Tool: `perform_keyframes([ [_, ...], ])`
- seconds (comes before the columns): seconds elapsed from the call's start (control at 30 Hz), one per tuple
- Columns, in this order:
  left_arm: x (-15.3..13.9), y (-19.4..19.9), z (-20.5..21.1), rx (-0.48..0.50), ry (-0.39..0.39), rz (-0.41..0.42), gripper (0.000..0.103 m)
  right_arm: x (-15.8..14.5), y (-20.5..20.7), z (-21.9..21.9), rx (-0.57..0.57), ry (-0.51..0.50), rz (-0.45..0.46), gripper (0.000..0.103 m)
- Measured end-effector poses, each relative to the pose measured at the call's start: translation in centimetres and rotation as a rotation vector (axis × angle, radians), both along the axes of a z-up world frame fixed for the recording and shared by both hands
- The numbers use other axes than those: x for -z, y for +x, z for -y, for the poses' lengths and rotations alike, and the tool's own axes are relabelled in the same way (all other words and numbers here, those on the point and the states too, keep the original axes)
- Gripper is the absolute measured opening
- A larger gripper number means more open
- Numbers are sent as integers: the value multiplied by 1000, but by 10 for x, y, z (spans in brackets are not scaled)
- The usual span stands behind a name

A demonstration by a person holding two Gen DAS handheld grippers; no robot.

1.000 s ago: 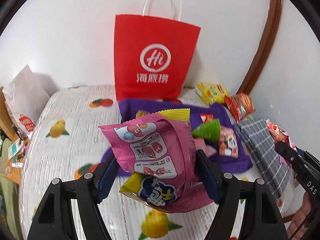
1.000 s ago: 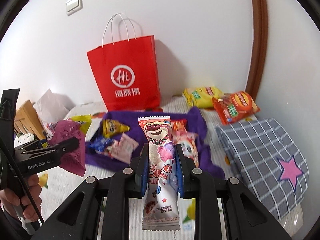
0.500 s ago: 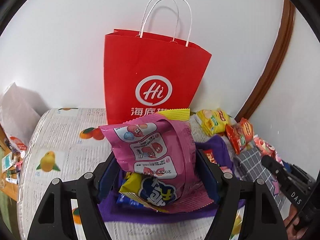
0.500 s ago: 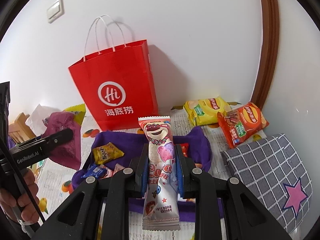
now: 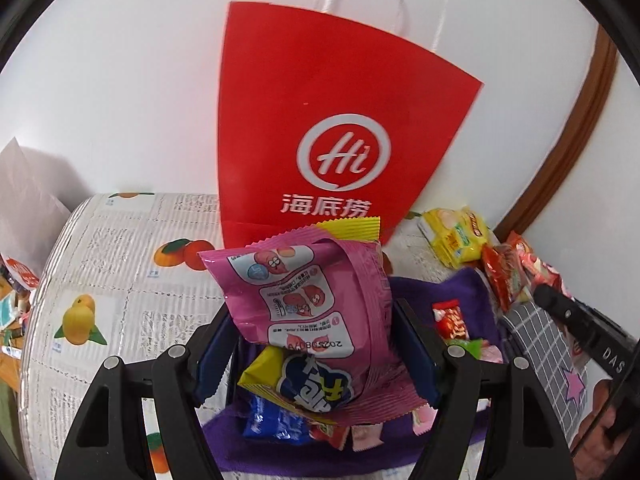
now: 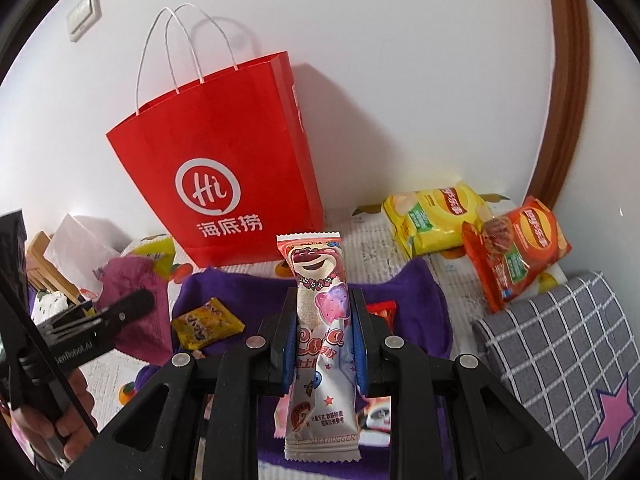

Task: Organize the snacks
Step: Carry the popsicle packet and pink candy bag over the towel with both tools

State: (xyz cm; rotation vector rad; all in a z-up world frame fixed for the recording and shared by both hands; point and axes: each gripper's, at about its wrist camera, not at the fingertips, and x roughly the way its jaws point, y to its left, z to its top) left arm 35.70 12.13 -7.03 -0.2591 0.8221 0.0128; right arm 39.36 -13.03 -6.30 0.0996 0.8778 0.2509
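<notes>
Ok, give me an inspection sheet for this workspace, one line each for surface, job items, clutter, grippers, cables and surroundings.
Surface: fruit-print cloth, purple cloth on it.
Job's things: small snack packets on the purple cloth; yellow chip bag, orange chip bag beside it.
Clutter: checked cushion, white paper bag.
Grippers: left gripper shut on pink packet and yellow packet; right gripper shut on bear-print stick packet.
Cables: nothing seen.
Surroundings: red paper bag upright at white wall.

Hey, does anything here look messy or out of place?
Yes. Small snack packets lie jumbled on the purple cloth, and the orange chip bag rests partly on the yellow chip bag. The red paper bag stands upright against the wall.
</notes>
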Motion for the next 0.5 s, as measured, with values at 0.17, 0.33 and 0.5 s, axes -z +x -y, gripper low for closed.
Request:
perform_keyframes([
  [0.17,6,4,-4,3,14,-18,73,7,16,-7,-22,4,-24,23],
  [0.33,10,7,-8,-7,20,-27,73,23,28,-10,-44,4,-85,23],
  [0.5,18,12,-9,-8,17,-51,73,39,36,-10,-71,-4,-142,23],
])
